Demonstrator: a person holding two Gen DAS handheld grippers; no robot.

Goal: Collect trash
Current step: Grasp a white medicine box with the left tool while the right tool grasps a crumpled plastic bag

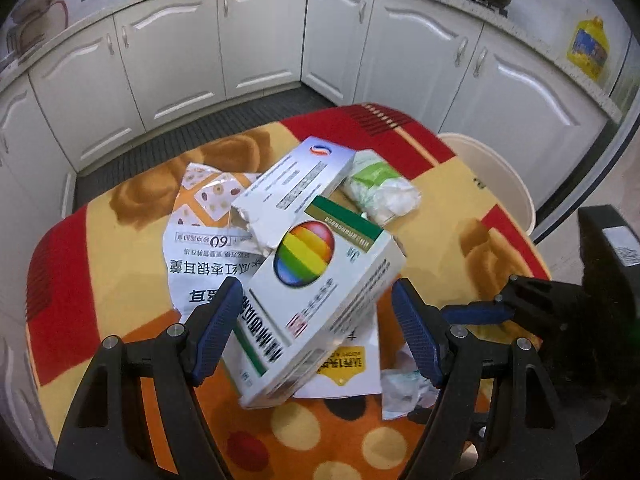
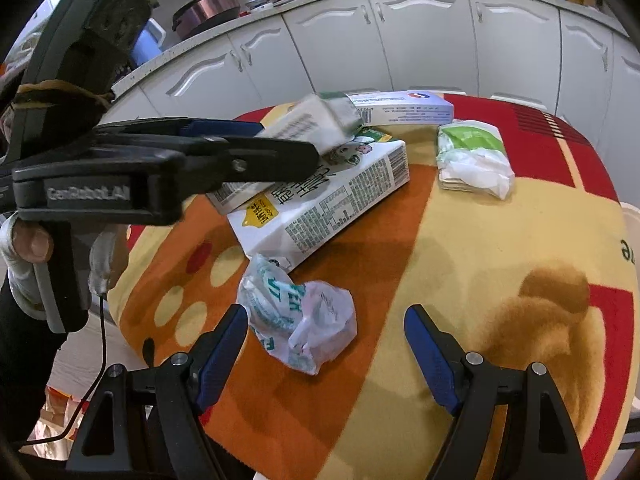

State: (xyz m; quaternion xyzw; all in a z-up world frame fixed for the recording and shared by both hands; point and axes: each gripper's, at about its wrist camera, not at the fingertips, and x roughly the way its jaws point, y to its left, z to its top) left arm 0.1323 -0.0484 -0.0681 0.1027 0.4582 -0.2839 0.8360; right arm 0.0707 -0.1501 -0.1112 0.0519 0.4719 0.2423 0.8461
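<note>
Trash lies on a round table with a patterned cloth (image 1: pixel 100 272). My left gripper (image 1: pixel 318 328) stands open around a white box with a rainbow ball (image 1: pixel 316 296); the box tilts and looks lifted off the pile, so contact with the fingers is unclear. Under it lie a white milk carton (image 2: pixel 320 204) and an orange-white food bag (image 1: pixel 200 216). A torn white-blue box (image 1: pixel 296 184) and a green-white tissue pack (image 1: pixel 380 192) lie behind. My right gripper (image 2: pixel 326 344) is open over a crumpled plastic wrapper (image 2: pixel 300 320).
A cream bin (image 1: pixel 500 176) stands beyond the table's right edge. White kitchen cabinets (image 1: pixel 260 40) curve behind the table. The left gripper's body (image 2: pixel 120 176) crosses the right wrist view at the left.
</note>
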